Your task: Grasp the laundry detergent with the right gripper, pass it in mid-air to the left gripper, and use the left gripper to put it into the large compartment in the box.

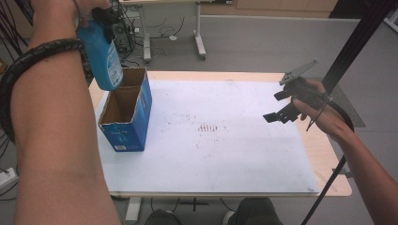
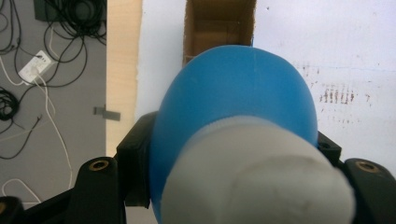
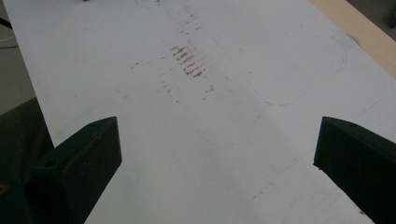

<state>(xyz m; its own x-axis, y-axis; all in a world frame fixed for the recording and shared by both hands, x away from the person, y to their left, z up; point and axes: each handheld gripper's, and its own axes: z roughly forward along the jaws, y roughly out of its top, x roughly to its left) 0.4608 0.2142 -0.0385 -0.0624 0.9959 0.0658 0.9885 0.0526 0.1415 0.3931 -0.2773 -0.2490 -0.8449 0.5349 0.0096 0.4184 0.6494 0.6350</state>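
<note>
Forearm at the near left edge of the high view, reaching up and away, a dark coiled band round the wrist. At the top of it the left gripper [image 1: 104,18] hangs a blue bottle [image 1: 104,56] upright, base down, right over the open top of the blue cardboard box [image 1: 126,110]. In the left gripper view the jaws are clamped tight on either side of that bottle [image 2: 233,102], just below its white cap [image 2: 254,172], and the brown inside of the box [image 2: 219,28] shows straight beyond the bottle's base. The bottle is in the air; whether its base has crossed the box's rim I cannot tell.

Over on the right, the right gripper [image 1: 274,115] hovers above the white mat [image 1: 244,154], well apart from the box. Its own view shows both black jaws spread wide with nothing between them, just the mat [image 3: 210,154] and a patch of brownish smudges [image 3: 189,60].

Farther back, the wooden table [image 1: 328,154] edge peeks out past the mat, then grey floor and the legs of another table.
</note>
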